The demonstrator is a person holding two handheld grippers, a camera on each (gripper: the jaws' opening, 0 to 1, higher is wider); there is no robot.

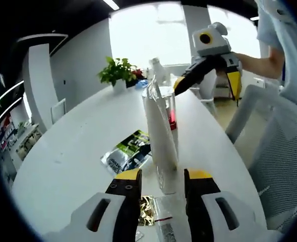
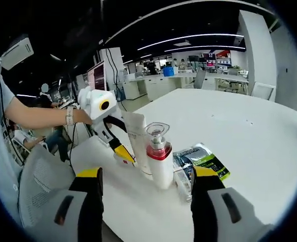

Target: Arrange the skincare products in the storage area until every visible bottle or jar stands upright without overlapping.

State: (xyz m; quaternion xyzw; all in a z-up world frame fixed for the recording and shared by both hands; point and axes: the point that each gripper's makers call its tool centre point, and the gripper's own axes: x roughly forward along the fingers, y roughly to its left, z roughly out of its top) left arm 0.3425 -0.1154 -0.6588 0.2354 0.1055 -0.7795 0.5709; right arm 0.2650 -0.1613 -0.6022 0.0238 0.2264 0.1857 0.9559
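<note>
A white tube (image 1: 161,133) stands upright on its cap on the white table (image 1: 72,151), just ahead of my left gripper (image 1: 163,176), whose open jaws flank its base without touching. Right behind the tube stands a pump bottle (image 1: 170,107) with a red base and clear cap. In the right gripper view the pump bottle (image 2: 159,161) and tube (image 2: 136,138) stand side by side, upright. My right gripper (image 2: 148,175) is open, short of the bottle. The left gripper (image 2: 124,151) reaches in at the tube's foot. The right gripper (image 1: 206,83) hovers open beyond the bottle.
Flat green-and-black sachets (image 1: 130,152) lie left of the tube, also beside the bottle as sachets (image 2: 201,157). A gold foil packet (image 1: 148,209) and a clear packet (image 1: 169,224) lie under my left jaws. A plant (image 1: 118,70) and a white bottle (image 1: 158,69) stand far off. A mesh chair (image 1: 284,161) borders the table.
</note>
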